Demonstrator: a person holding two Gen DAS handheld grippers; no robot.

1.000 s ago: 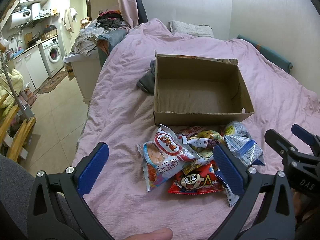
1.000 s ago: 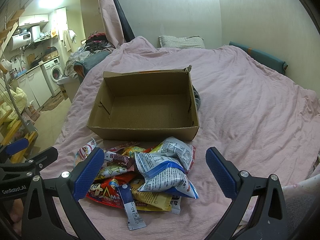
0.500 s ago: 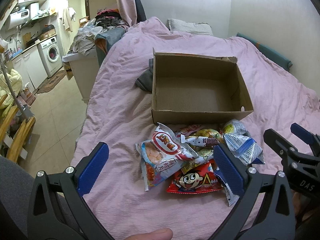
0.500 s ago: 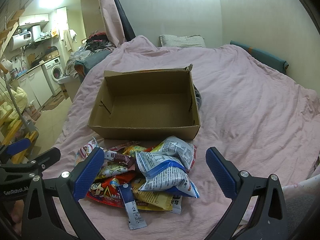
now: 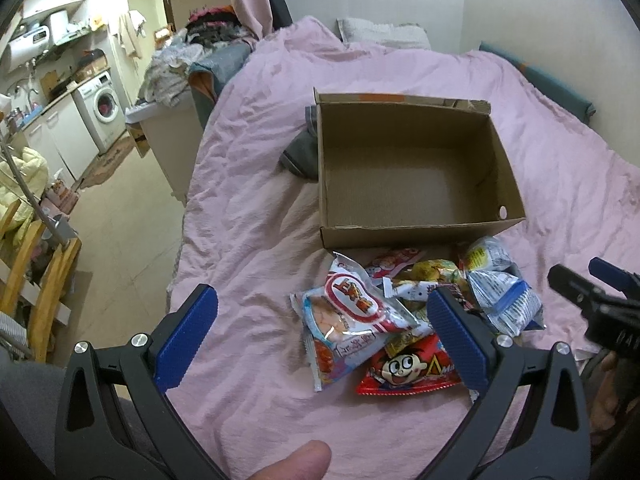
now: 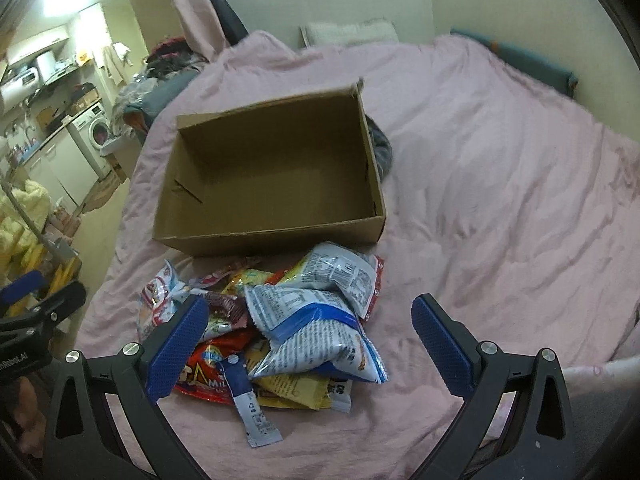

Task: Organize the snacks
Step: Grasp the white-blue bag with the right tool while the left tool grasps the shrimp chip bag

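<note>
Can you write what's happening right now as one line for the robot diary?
left gripper: open, empty | right gripper: open, empty | snack pile: on bed, before box | cardboard box: empty

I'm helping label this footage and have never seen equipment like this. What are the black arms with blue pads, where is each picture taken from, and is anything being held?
Those are handheld grippers, not a robot: a person carries one in each hand, and each has a wide-angle camera looking forward along its two fingers. One picture looks out from the left gripper, the other from the right gripper. The blue pads are the fingers' gripping faces. Both grippers are open and hold nothing.

Below them is a bed with a pink blanket. On it sits an open cardboard box with nothing visible inside, and just in front of the box lies a pile of snack packets. A thumb shows at the bottom edge of the left view. Each gripper also shows at the edge of the other's picture.
</note>
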